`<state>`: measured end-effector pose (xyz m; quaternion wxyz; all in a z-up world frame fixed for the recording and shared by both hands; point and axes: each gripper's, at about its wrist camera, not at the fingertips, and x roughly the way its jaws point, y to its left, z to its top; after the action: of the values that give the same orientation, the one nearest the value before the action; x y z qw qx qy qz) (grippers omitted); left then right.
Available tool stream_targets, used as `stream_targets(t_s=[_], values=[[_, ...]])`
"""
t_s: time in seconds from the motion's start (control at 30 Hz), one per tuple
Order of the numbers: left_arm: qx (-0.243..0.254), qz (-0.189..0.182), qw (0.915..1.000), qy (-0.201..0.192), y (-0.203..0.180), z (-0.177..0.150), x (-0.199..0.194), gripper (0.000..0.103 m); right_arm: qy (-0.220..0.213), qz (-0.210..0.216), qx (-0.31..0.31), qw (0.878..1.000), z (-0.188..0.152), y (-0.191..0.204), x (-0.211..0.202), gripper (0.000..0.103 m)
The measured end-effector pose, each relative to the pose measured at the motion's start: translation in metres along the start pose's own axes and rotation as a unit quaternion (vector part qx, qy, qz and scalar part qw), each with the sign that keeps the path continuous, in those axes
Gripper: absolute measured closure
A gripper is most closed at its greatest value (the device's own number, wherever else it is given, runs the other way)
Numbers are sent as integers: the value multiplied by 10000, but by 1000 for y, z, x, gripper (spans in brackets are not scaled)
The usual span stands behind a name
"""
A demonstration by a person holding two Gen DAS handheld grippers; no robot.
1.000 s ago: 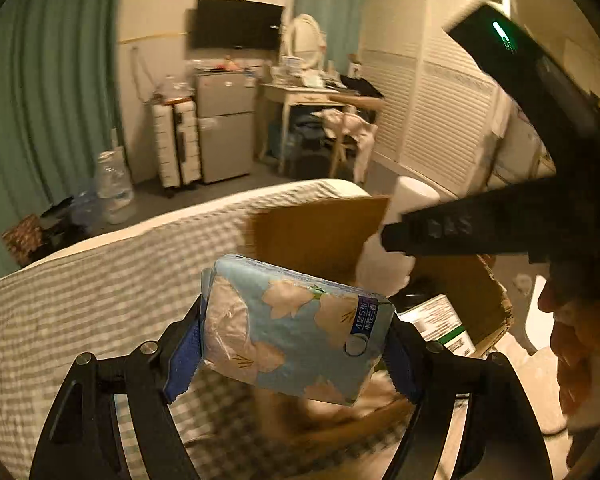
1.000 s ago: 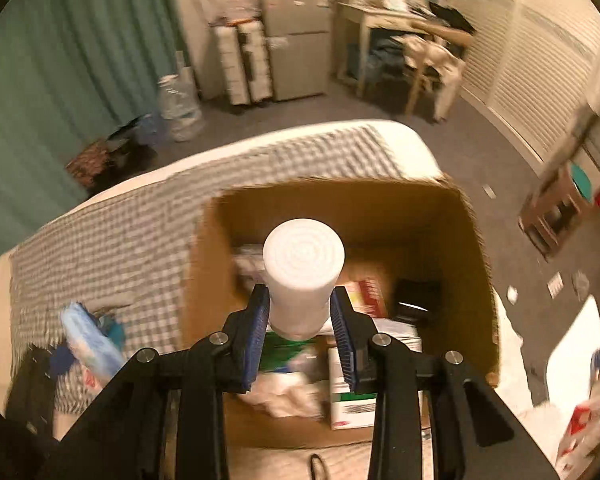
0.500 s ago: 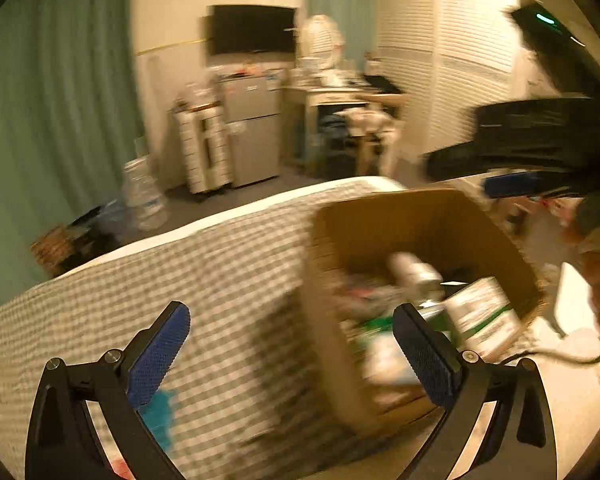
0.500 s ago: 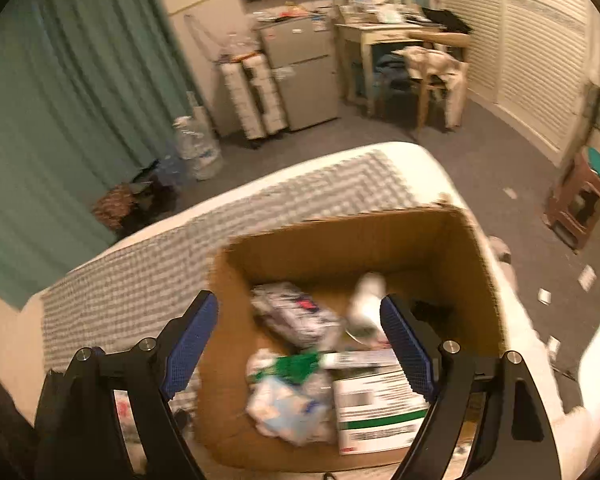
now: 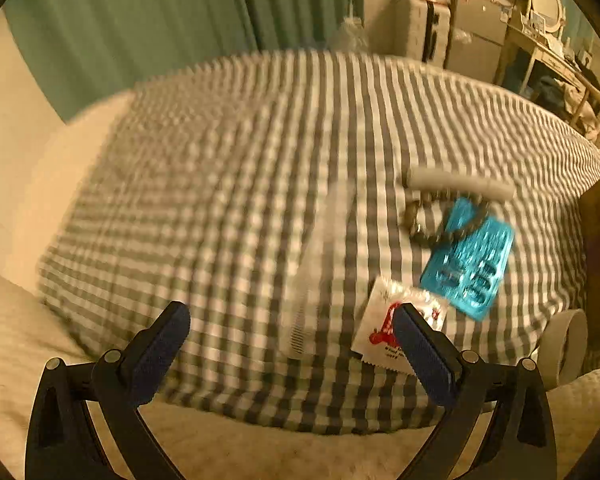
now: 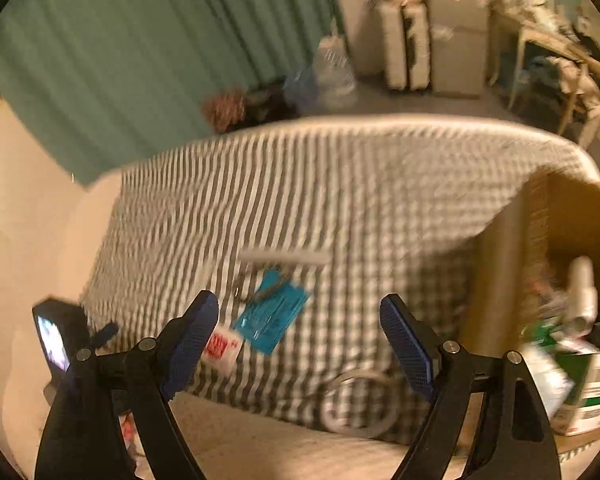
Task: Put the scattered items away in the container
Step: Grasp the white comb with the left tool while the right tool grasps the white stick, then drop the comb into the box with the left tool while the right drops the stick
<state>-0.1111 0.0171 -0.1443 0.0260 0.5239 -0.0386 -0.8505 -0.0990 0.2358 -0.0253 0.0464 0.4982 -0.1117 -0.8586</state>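
Having dropped their loads into the brown cardboard box, both the left gripper and right gripper gape wide and empty above the checked bedspread, where a blue blister pack and white red-printed sachet remain.

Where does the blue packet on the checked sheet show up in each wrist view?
Left wrist: blue packet lies right of centre, above the right fingertip, just beyond the white-and-red sachet.
Right wrist: it lies low and left of centre, between the open jaws, nearer the left finger.
Shared landmark: the pale stick lying on the sheet just beyond the packet in both views.
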Motion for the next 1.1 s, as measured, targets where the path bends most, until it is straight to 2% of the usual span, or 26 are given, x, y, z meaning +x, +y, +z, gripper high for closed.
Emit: stream_targets(t_s=[0.03,0.1,0.13,0.2,0.33,0.47,0.53,0.57,0.6,0.63,0.67,0.8,0.83,0.9,0.93,1.0,1.03,1.1], values=[[14,-78,9999,146,-1,-1,12,2,135,-96,-152,9997,-3,7,13,20],[17,-79,9998,193,-4,-7,21,27,249,-315,-451,9982,-7,17,28,20],[-14,-66,9998,188,-3,-6,25,31,277,-435,-578,9970,-7,21,33,20],[-51,-124,9996,243,2,4,29,31,259,-534,-709,9957,-3,24,43,20],[154,-103,9991,381,-5,23,51,31,105,-461,-757,9960,10,27,66,20],[174,-316,9964,764,-6,33,78,31,59,-824,-1520,9849,17,51,98,20],[78,-422,9964,727,-3,37,81,31,-17,-970,-1888,9772,21,64,117,20],[43,-459,9966,680,-1,36,80,33,-29,-991,-2022,9743,22,69,125,20],[38,-567,9964,622,0,35,79,45,-10,-1028,-2147,9712,23,73,136,20],[44,-684,9962,538,0,34,76,65,-5,-1145,-2220,9683,24,75,148,20],[51,-730,9962,465,0,33,73,74,13,-1208,-2192,9682,24,75,155,20],[203,-842,9957,344,-5,30,68,77,302,-767,-1774,9807,25,58,177,22],[188,-822,9960,296,-4,29,67,77,335,-861,-1797,9794,24,54,181,22],[90,-860,9961,161,-2,28,60,77,299,-1129,-1835,9760,23,45,184,37],[19,-893,9959,110,1,29,58,77,418,-1139,-1765,9768,23,39,187,52],[-150,-1012,9947,62,10,31,54,77,413,-933,-1546,9827,24,30,184,58],[-218,-1046,9943,63,15,31,55,77,379,-948,-1487,9836,25,28,181,72],[-282,-1095,9936,78,22,34,58,77,359,-753,-1332,9876,27,25,173,88]])
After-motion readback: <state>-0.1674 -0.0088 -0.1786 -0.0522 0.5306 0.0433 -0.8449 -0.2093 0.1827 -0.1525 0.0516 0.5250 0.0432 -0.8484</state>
